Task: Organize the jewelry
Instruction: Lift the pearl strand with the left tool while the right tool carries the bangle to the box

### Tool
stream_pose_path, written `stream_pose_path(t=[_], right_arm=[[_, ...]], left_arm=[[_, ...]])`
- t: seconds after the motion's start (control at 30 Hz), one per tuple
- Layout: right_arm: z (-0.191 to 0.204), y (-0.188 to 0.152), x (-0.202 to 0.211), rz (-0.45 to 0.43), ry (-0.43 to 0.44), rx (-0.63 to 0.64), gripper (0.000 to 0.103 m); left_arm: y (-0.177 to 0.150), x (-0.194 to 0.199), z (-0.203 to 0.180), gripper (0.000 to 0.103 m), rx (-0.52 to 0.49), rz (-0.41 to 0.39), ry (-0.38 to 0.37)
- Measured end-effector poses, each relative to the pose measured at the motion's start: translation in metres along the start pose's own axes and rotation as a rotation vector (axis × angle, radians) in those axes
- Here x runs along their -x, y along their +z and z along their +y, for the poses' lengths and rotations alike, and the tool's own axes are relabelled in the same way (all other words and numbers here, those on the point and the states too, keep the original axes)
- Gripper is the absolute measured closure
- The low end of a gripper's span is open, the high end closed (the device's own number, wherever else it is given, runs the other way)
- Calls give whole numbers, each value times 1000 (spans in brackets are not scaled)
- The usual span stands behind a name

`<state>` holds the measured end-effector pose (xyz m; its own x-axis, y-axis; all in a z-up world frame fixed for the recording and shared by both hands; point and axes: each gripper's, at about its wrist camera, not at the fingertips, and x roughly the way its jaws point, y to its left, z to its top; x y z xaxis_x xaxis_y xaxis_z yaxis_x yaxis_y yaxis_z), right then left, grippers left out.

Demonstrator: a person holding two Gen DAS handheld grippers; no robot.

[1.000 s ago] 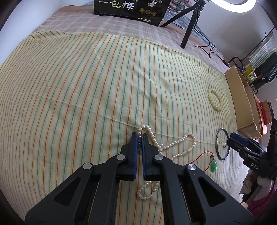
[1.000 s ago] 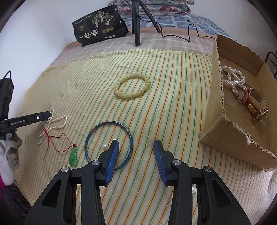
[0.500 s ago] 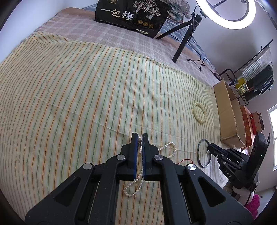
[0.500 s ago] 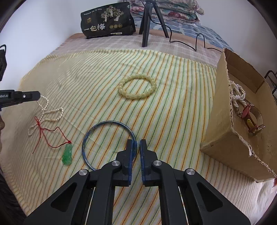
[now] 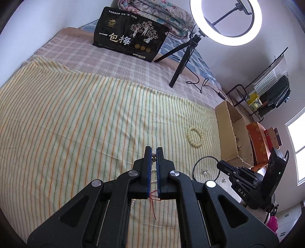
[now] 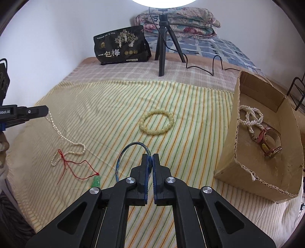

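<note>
We cannot see most of the pearl necklace (image 5: 154,156) in the left view, because the left gripper (image 5: 154,152) covers it. Only a few beads peek out between the 2 fingers (image 5: 148,162). In the right view, the right gripper (image 6: 150,159) hides the near side of the blue bangle (image 6: 131,147). The ring light (image 6: 164,1) is cut off by the top edge there. The small pale bits (image 5: 205,172) inside the bangle are too tiny to name.

White walls (image 6: 57,38), lit ring light (image 5: 228,40), striped bedspread (image 5: 76,114)
</note>
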<state>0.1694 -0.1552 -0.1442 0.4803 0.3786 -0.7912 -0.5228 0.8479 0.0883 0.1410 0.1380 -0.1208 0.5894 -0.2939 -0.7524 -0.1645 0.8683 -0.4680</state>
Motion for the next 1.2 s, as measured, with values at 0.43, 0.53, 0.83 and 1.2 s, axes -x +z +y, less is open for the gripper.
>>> stream_pose_path(t=[0.43, 0.53, 0.83, 1.2], right_arm=[[2, 10, 47, -117, 2, -13, 101], [1, 11, 58, -141, 2, -16, 101], [-11, 8, 86, -193, -14, -42, 101], [-52, -1, 124, -258, -59, -127, 101]], left_arm=[[10, 47, -28, 101, 2, -104, -84], [15, 58, -38, 101, 0, -131, -109], [19, 83, -80, 101, -47, -176, -187], [18, 85, -143, 101, -120, -178, -268]])
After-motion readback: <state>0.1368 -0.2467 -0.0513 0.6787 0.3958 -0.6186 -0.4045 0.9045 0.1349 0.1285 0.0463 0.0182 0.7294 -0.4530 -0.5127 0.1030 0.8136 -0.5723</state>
